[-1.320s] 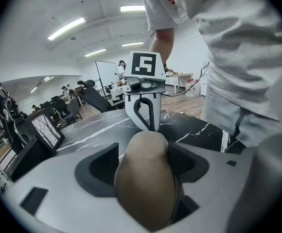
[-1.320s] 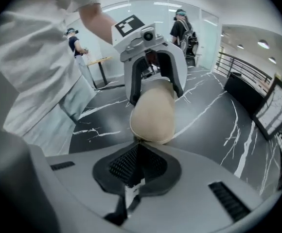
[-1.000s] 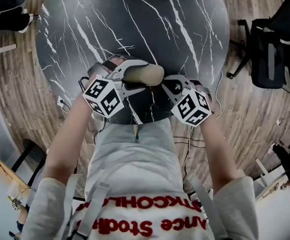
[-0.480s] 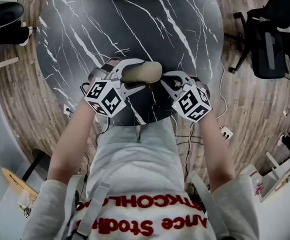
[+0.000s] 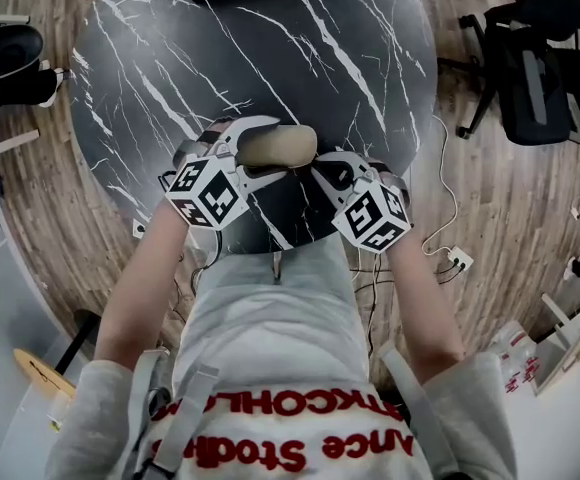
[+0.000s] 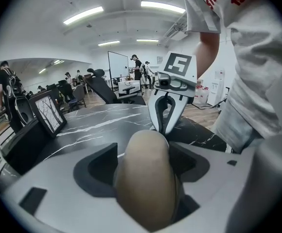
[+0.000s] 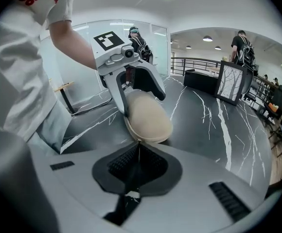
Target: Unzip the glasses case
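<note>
Over the near edge of the marble table (image 5: pixel 270 58), the right gripper (image 7: pixel 138 148) is pressing its jaws together against one end of the tan glasses case (image 5: pixel 277 145), whose long axis is running crosswise along that edge, while the left gripper (image 5: pixel 250 148) is clamping its other end.

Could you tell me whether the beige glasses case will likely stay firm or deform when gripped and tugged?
The glasses case looks rounded and undented clamped in the left gripper, so it is probably semi-rigid. Its smooth, domed shell may slip or twist when tugged.
</note>
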Action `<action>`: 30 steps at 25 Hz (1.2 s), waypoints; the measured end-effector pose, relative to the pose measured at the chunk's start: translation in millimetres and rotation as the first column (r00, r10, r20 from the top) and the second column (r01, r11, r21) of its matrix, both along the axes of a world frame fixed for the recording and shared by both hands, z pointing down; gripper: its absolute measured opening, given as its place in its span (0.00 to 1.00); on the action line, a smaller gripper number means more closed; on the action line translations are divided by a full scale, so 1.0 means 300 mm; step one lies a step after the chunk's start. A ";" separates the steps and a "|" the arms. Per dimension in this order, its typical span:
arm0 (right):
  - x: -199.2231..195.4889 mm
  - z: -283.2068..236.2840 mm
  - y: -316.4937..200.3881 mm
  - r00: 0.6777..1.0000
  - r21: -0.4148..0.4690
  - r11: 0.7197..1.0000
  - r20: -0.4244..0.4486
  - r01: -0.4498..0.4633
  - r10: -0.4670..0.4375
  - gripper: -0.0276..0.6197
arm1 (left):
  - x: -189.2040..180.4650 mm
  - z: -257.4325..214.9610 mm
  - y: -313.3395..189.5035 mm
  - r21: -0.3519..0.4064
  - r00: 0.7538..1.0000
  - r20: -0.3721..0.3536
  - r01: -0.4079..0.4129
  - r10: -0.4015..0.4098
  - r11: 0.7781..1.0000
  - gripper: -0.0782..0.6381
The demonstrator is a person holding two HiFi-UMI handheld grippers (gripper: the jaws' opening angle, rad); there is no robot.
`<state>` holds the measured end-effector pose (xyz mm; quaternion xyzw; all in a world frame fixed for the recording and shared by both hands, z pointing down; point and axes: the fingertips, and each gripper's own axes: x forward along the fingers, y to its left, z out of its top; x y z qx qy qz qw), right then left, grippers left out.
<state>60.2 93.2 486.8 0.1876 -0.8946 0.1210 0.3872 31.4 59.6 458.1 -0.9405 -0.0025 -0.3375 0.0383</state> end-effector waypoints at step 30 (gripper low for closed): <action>0.010 -0.033 -0.098 0.879 -0.060 0.881 0.060 -0.470 0.473 0.15 | 0.084 -0.040 -0.134 -0.337 0.991 0.068 0.131 -0.115 0.932 0.42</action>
